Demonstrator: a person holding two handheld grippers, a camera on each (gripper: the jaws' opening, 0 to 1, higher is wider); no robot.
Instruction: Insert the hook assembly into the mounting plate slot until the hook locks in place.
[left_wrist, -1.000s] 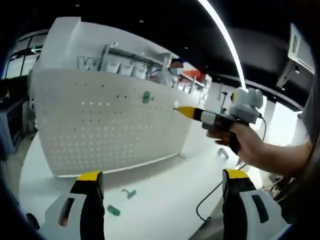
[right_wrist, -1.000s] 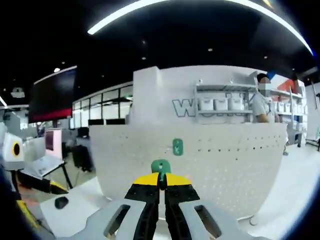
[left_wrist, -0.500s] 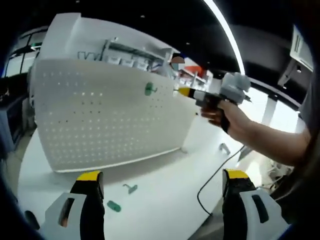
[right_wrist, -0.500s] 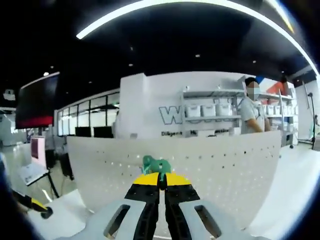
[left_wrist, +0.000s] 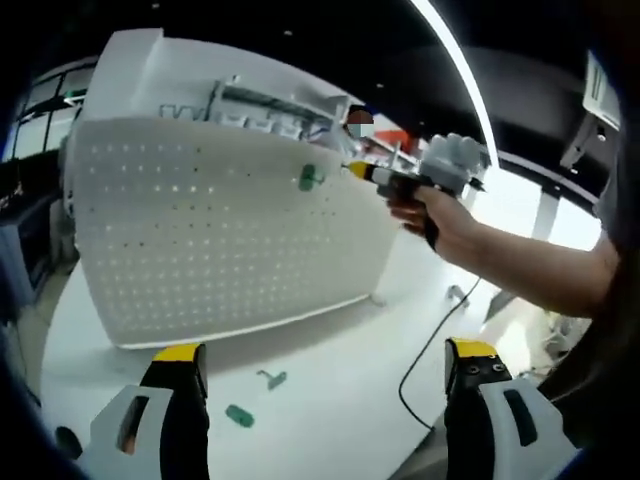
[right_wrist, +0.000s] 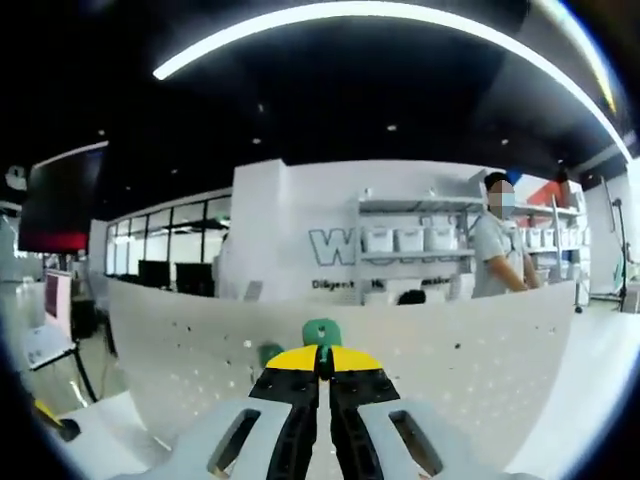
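A tall white pegboard (left_wrist: 220, 240) stands upright on the white table (left_wrist: 340, 400). One green hook (left_wrist: 310, 179) hangs on it near the top edge. In the left gripper view a hand holds my right gripper (left_wrist: 356, 170) just right of that hook, close to the board's top. My right gripper (right_wrist: 322, 352) is shut on a green hook assembly (right_wrist: 322, 331), with the pegboard (right_wrist: 450, 350) right in front and the mounted hook (right_wrist: 270, 354) a little to its left. My left gripper (left_wrist: 325, 355) is open, low over the table and holding nothing.
Two loose green hooks (left_wrist: 271, 378) (left_wrist: 239, 416) lie on the table in front of the board. A black cable (left_wrist: 425, 355) trails across the table at the right. A person (right_wrist: 490, 255) stands by shelves behind the board.
The right gripper has carried its hook up and left along the board, ending beside the mounted hook near the top edge. The left gripper stays open and low.
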